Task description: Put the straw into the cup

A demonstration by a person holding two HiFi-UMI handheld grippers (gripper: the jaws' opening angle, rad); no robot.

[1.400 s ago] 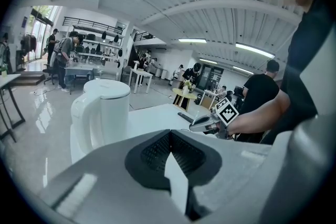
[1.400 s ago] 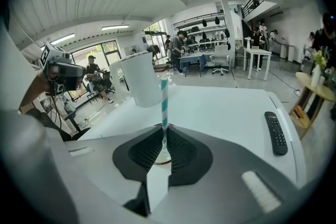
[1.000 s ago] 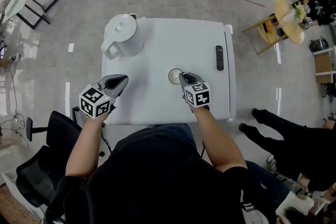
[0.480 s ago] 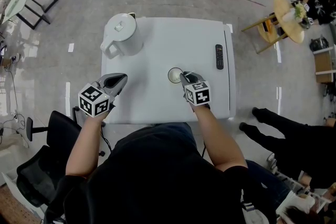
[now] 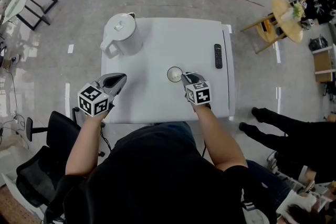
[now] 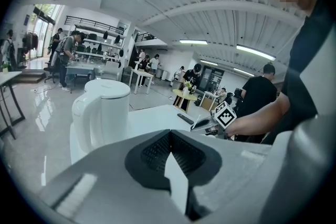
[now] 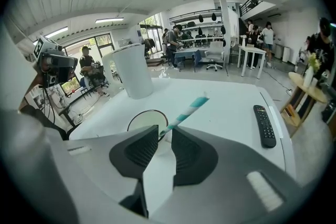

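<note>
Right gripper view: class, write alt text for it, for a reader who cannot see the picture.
The right gripper pinches a teal-and-white striped straw that slants up to the right, beside an open cup on a white table. A white kettle stands behind the cup; a black remote lies at right.

You are holding the left tongs (image 5: 122,79) over the bench's (image 5: 157,39) near-left corner, jaws pressed together on nothing, forearm reaching forward from your side. You are holding the right tongs (image 5: 184,76) over the bench's near middle, jaws pinching a straw (image 7: 185,112), forearm stretched straight ahead.
</note>
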